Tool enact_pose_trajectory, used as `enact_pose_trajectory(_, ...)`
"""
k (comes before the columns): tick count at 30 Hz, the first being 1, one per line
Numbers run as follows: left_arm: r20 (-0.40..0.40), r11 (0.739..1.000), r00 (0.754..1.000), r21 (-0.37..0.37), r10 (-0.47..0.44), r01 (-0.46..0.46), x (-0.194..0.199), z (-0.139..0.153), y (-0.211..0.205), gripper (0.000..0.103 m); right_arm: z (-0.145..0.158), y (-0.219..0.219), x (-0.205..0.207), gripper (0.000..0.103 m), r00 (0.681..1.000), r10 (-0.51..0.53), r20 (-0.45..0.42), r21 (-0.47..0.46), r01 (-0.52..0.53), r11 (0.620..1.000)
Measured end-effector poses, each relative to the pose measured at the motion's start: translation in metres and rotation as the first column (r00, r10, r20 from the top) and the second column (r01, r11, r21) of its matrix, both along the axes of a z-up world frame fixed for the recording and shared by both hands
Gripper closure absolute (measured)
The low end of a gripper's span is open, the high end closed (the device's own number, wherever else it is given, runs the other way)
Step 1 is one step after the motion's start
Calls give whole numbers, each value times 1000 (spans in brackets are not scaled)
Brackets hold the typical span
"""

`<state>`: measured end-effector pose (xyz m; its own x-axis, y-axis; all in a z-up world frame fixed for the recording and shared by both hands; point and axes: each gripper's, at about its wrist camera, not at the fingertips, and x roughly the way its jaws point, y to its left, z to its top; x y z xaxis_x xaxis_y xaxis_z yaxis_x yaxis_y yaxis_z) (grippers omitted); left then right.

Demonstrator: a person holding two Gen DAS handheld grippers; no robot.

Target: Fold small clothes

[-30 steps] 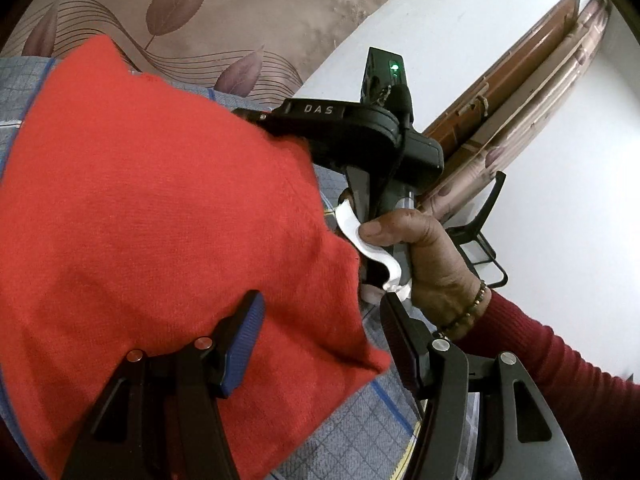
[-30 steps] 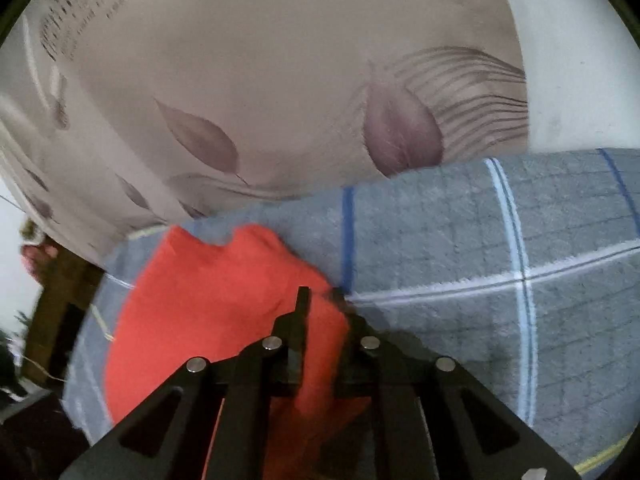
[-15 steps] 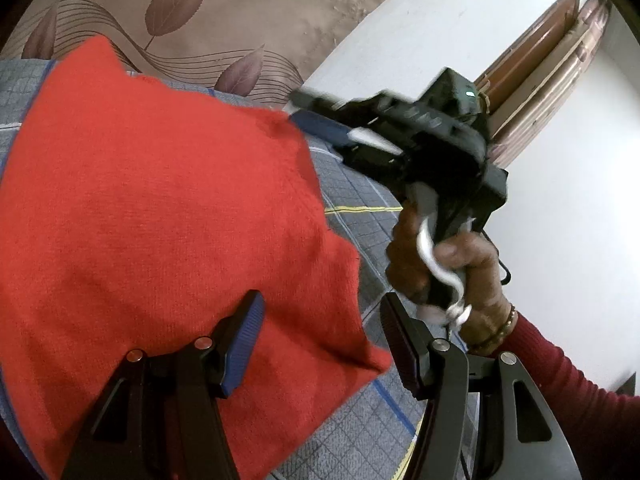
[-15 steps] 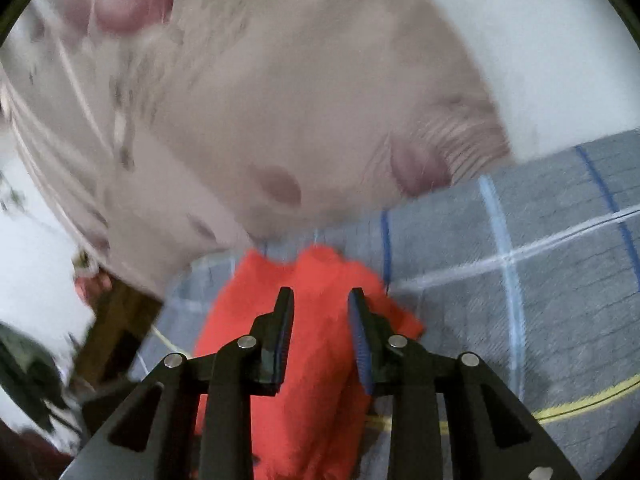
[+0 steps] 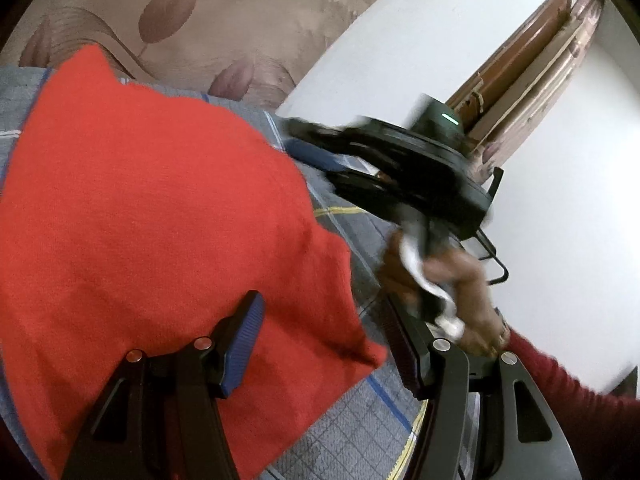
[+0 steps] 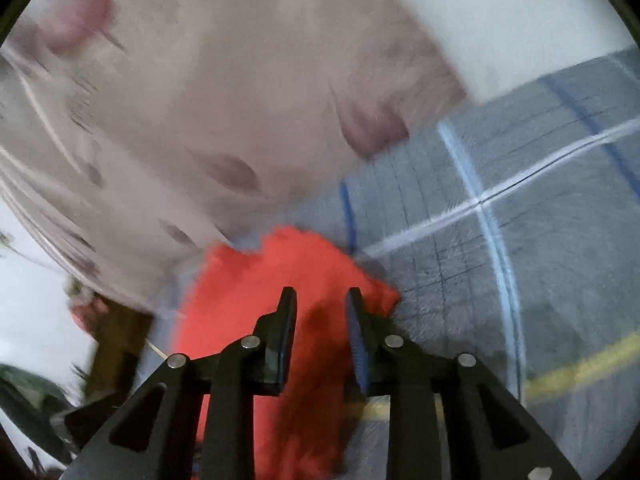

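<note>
On the grey checked bedcover [image 5: 352, 436] lies the red knit garment [image 5: 152, 240], spread flat and wide, filling the left wrist view! Its long axis seems to run from the near corner by the fingers up toward the leaf-print curtain [image 5: 224, 12], one pointed corner poking out at the lower right. The left gripper [image 5: 324, 340] hangs right over that near edge, jaws spread wide, the blue-padded finger over the red cloth, the other finger out past the corner, nothing pinched. Over to the right wrist view, blurred: the same garment [image 6: 276, 276] sits straight ahead and beneath the right gripper [image 6: 320, 300], whose jaws stand apart with only red fabric showing in the gap. In the left view that right gripper [image 5: 316, 152] hovers beside the garment's far edge, a hand [image 5: 448, 284] on its handle, a white wall [image 5: 560, 200] behind.
</note>
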<state>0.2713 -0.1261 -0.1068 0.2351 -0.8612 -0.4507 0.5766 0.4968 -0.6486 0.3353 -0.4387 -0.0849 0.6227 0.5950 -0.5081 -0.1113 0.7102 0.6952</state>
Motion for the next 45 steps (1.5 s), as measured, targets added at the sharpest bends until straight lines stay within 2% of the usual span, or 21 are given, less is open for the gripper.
enact_pose_trajectory(4, 26, 998, 999, -50, 27, -25, -14, 13, 19, 42, 28, 13, -55, 78, 992, 83, 93, -1, -83, 997)
enact_pose_trajectory(8, 3, 992, 994, -61, 107, -107, -24, 23, 50, 41, 39, 51, -100, 78, 973, 205, 107, -126, -191, 974)
enact_pose_trajectory(10, 3, 991, 991, -41, 131, -131, -26, 24, 58, 38, 40, 71, -110, 78, 965, 241, 101, -211, -215, 953)
enact_pose_trajectory(13, 8, 987, 987, 16, 162, -162, -32, 21, 70, 38, 29, 96, -116, 78, 964, 261, 44, -374, -227, 899)
enact_pose_trajectory(15, 12, 986, 986, 28, 167, -167, -38, 18, 75, 38, 12, 97, -117, 88, 973, 229, -25, -428, -217, 877)
enact_pose_trajectory(16, 18, 985, 986, 35, 166, -167, -42, 17, 76, 38, 0, 93, -117, 91, 977, 206, -61, -431, -212, 877)
enact_pose_trajectory(17, 30, 985, 986, 49, 164, -165, -47, 15, 78, 38, -7, 87, -118, 92, 978, 196, -71, -395, -208, 895)
enact_pose_trajectory(18, 38, 985, 986, 60, 162, -164, -50, 14, 79, 38, -6, 82, -118, 92, 980, 188, -70, -361, -201, 911)
enact_pose_trajectory(22, 61, 983, 985, 78, 160, -165, -63, 15, 81, 38, -10, 74, -114, 92, 978, 186, -92, -295, -205, 933)
enact_pose_trajectory(25, 92, 976, 979, 104, 182, -191, -70, 18, 82, 37, -8, 72, -120, 90, 981, 181, -67, -291, -192, 937)
enact_pose_trajectory(28, 166, 949, 956, 165, 242, -269, -76, 25, 83, 33, -4, 71, -128, 88, 986, 163, -41, -309, -168, 936)
enact_pose_trajectory(29, 183, 940, 949, 182, 255, -288, -78, 27, 83, 27, -4, 70, -131, 86, 987, 157, -39, -300, -161, 940)
enact_pose_trajectory(30, 212, 924, 937, 207, 279, -322, -79, 29, 84, 22, -3, 70, -131, 85, 988, 153, -36, -296, -157, 942)
enact_pose_trajectory(35, 350, 849, 873, 285, 340, -445, -90, 38, 87, 14, -2, 80, -131, 80, 991, 136, -14, -354, -133, 926)
enact_pose_trajectory(37, 400, 812, 845, 314, 356, -491, -93, 40, 86, 13, -2, 83, -131, 78, 990, 142, -12, -373, -136, 918)
enact_pose_trajectory(39, 430, 788, 829, 337, 358, -515, -94, 39, 86, 12, -1, 86, -131, 77, 989, 145, -9, -386, -137, 912)
enact_pose_trajectory(45, 455, 765, 817, 361, 355, -533, -95, 35, 87, 11, 0, 87, -130, 77, 990, 144, -7, -403, -135, 905)
